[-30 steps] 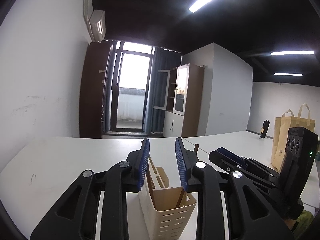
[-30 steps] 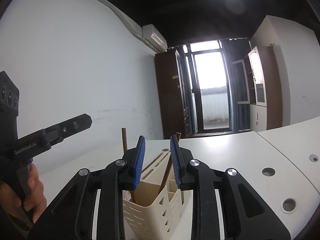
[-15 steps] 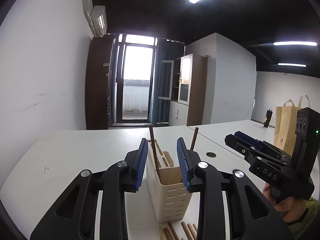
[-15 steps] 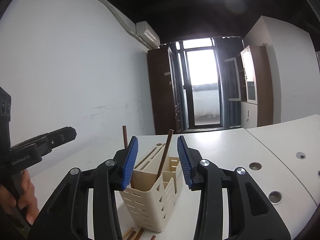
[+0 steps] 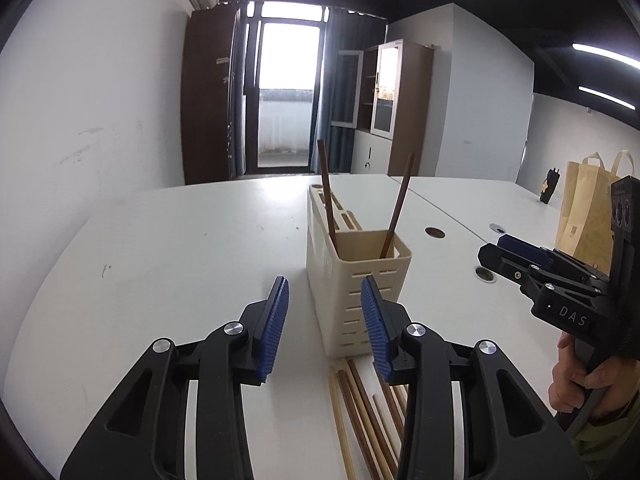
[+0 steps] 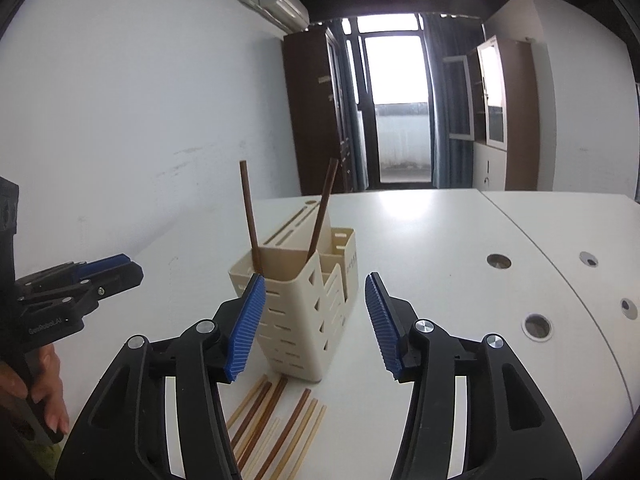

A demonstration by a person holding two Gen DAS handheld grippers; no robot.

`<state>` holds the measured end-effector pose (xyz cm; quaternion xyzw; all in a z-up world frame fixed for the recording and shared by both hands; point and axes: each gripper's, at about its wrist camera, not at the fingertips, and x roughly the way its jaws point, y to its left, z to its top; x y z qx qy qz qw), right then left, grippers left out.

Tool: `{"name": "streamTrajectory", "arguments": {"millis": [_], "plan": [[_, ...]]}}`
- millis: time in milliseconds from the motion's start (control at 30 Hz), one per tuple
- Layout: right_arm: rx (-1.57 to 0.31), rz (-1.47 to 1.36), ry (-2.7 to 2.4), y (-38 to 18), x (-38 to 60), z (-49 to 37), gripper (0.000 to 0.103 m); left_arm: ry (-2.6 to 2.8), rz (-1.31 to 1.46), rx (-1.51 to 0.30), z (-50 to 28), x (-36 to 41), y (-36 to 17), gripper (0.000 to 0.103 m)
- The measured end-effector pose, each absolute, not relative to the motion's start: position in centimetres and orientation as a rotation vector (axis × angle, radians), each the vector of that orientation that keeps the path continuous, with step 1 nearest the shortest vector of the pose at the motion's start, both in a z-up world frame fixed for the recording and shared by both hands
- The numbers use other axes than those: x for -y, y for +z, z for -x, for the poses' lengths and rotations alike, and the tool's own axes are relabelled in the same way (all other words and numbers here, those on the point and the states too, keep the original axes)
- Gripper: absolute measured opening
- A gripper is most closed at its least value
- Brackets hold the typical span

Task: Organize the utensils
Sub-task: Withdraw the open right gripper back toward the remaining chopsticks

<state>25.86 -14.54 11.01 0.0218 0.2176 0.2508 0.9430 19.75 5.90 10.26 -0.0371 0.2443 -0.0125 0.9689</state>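
Note:
A cream slotted utensil holder [image 5: 356, 276] stands upright on the white table [image 5: 180, 248]; it also shows in the right wrist view [image 6: 308, 304]. Two dark brown chopsticks [image 5: 328, 196] lean inside it, also seen in the right wrist view [image 6: 250, 216]. Several light and dark chopsticks [image 5: 368, 416] lie loose on the table in front of the holder, also seen in the right wrist view [image 6: 276, 420]. My left gripper [image 5: 324, 320] is open and empty, just short of the holder. My right gripper [image 6: 316, 320] is open and empty, near the holder.
The right gripper [image 5: 560, 280] shows at the right of the left wrist view; the left one [image 6: 60, 296] shows at the left of the right wrist view. A paper bag [image 5: 588, 208] stands far right. Cable holes [image 6: 536, 326] dot the table.
Both grippers have pulled back and risen from the holder and opened wider. The loose chopsticks on the table have come into view.

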Motion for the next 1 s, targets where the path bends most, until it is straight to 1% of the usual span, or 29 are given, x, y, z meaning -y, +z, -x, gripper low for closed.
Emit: {"name": "streamTrajectory", "arguments": {"millis": [33, 67, 100, 300, 367, 600, 867, 1000], "plan": [[-0.466, -0.04, 0.506, 10.7, 14.5, -26.0, 0.057, -0.024, 0.074, -0.512, -19.9, -5.9, 9.9, 0.041], [-0.487, -0.037, 0.505, 10.4, 14.4, -26.1, 0.057, -0.023, 0.074, -0.533, -20.1, -5.9, 9.4, 0.044], [-0.511, -0.034, 0.502, 9.8, 14.3, -26.1, 0.057, -0.022, 0.077, -0.562, -20.3, -5.8, 8.8, 0.044], [-0.685, 0.012, 0.489, 6.5, 13.5, -27.2, 0.057, -0.026, 0.086, -0.726, -22.1, -6.2, 4.3, 0.044], [-0.735, 0.019, 0.501, 5.4, 13.3, -27.5, 0.057, -0.022, 0.088, -0.755, -22.3, -6.2, 3.1, 0.044], [-0.809, 0.036, 0.492, 4.0, 12.6, -28.2, 0.057, -0.035, 0.106, -0.841, -23.5, -6.7, 0.6, 0.044], [-0.953, 0.027, 0.512, 0.5, 12.1, -29.8, 0.057, -0.054, 0.056, -0.925, -24.6, -5.7, -1.7, 0.044], [-0.988, 0.044, 0.502, -0.7, 11.7, -30.2, 0.057, -0.06, 0.039, -0.965, -25.1, -5.3, -3.1, 0.044]]}}
